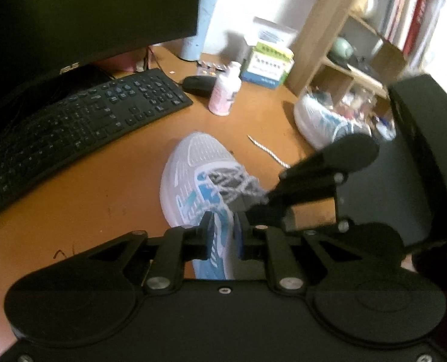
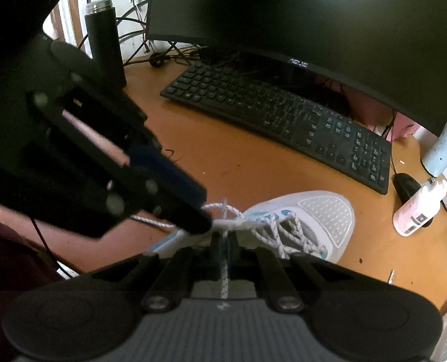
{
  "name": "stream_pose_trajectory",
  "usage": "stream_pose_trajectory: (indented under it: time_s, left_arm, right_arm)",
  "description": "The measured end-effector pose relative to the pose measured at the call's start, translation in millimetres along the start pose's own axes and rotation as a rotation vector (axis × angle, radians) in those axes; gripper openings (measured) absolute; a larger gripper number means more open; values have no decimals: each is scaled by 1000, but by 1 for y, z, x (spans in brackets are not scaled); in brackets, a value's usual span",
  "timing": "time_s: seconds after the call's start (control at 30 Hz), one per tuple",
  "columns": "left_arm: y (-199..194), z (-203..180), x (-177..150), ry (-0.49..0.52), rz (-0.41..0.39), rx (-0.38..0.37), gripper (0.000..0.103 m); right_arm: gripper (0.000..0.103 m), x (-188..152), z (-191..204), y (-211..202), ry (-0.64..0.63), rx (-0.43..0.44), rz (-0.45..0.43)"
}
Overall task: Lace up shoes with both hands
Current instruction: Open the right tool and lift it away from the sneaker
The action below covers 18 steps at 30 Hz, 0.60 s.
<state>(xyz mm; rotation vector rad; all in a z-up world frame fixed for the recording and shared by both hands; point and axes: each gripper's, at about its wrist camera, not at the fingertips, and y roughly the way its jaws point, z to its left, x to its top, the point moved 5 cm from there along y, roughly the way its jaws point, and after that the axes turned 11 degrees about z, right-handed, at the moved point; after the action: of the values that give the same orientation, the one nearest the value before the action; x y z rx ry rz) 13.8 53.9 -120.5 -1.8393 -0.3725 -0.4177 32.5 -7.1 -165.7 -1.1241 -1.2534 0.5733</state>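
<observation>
A white and blue sneaker [image 1: 199, 163] [image 2: 323, 214] lies on the orange desk, toe pointing away. In the right wrist view my right gripper [image 2: 223, 241] is shut on a white speckled lace [image 2: 223, 283] that runs back between its fingers. Its black fingers reach in from the right over the lacing [image 1: 253, 208]. My left gripper [image 1: 223, 235] sits at the sneaker's rear part, its blue pads a narrow gap apart with the shoe's upper edge between them. From the other side its tip [image 2: 204, 221] meets the shoe just beside a lace loop [image 2: 223, 208].
A second sneaker [image 1: 317, 120] lies at the right by a wooden shelf [image 1: 359, 45]. A loose lace end [image 1: 265, 149] rests on the desk. A keyboard [image 2: 283, 117], monitor [image 2: 283, 15], mouse [image 1: 198, 86], pink bottle [image 1: 223, 93] and black flask [image 2: 104, 42] stand behind.
</observation>
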Motion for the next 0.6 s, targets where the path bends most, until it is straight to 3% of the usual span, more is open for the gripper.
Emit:
stream_pose_trajectory:
  time_s: [0.4,0.5,0.6]
  left_arm:
    - [13,24,6,-223,-11,-117,11]
    - [17,31,3,-305,-10,-200,1]
    - [15,37,0,-373,-23,-241,0]
  right_arm:
    - [4,0,-2,2,17,10,-1]
    - [4,0,-2,2,21,10,-4]
    - [4,0,-2,1,28,7,-8]
